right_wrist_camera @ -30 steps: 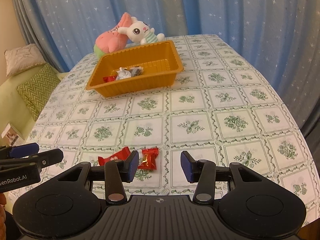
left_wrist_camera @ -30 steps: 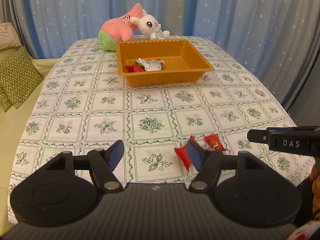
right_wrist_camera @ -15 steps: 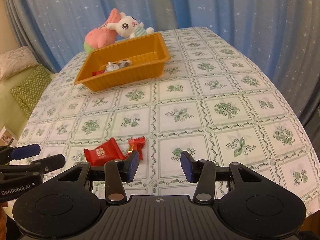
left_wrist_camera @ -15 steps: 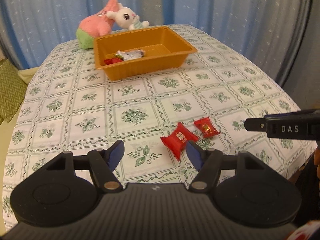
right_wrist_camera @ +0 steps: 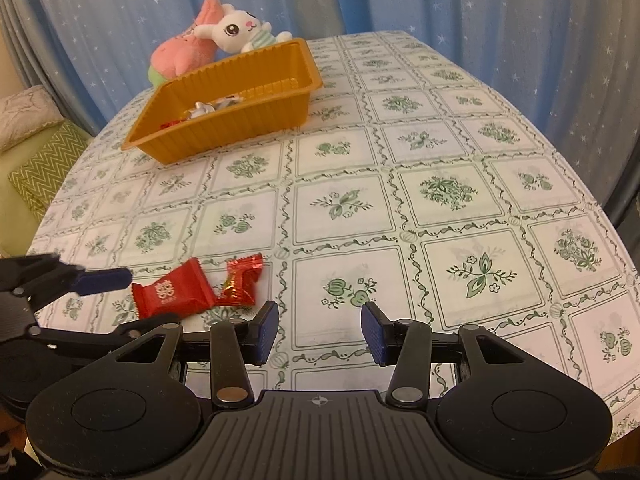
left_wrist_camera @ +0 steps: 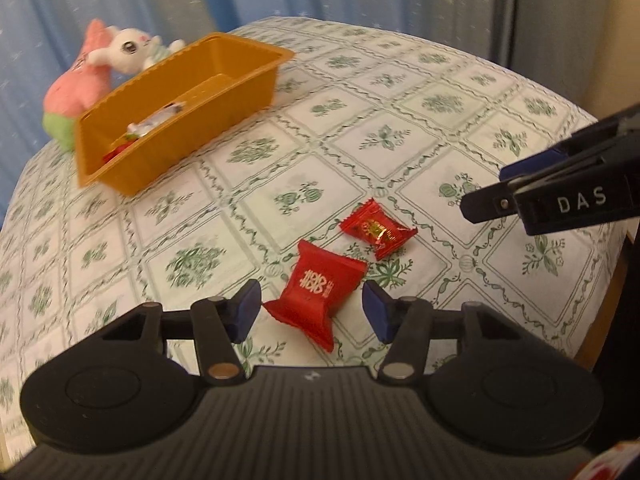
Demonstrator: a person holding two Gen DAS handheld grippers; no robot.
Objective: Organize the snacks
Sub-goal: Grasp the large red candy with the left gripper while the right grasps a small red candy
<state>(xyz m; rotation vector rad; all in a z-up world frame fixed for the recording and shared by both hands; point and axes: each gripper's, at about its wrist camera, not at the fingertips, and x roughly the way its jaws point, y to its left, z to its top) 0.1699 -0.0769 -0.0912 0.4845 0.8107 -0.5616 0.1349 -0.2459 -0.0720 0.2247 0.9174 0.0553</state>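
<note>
Two red wrapped candies lie on the tablecloth near its front edge. The larger flat packet [left_wrist_camera: 318, 292] [right_wrist_camera: 172, 294] sits between the jaws of my left gripper [left_wrist_camera: 312, 310], which are closing, and the pads stand clear of it on both sides. The smaller candy [left_wrist_camera: 376, 229] [right_wrist_camera: 240, 280] lies just beyond it. My right gripper [right_wrist_camera: 318, 330] hangs open over bare cloth, to the right of both candies, with nothing between its fingers. An orange tray [left_wrist_camera: 256, 80] [right_wrist_camera: 240, 120] further back holds a few wrapped snacks.
Two plush toys, a pink one [right_wrist_camera: 180, 52] and a white rabbit [right_wrist_camera: 236, 30], sit behind the tray. Blue star-print curtains close off the back. Green cushions [right_wrist_camera: 40, 168] lie off the table's left side. The right gripper's finger [left_wrist_camera: 560, 196] juts in from the right.
My left gripper has dropped and rolled, bringing the larger red packet between its jaws, which have narrowed. The right gripper has sunk a little toward the cloth.
</note>
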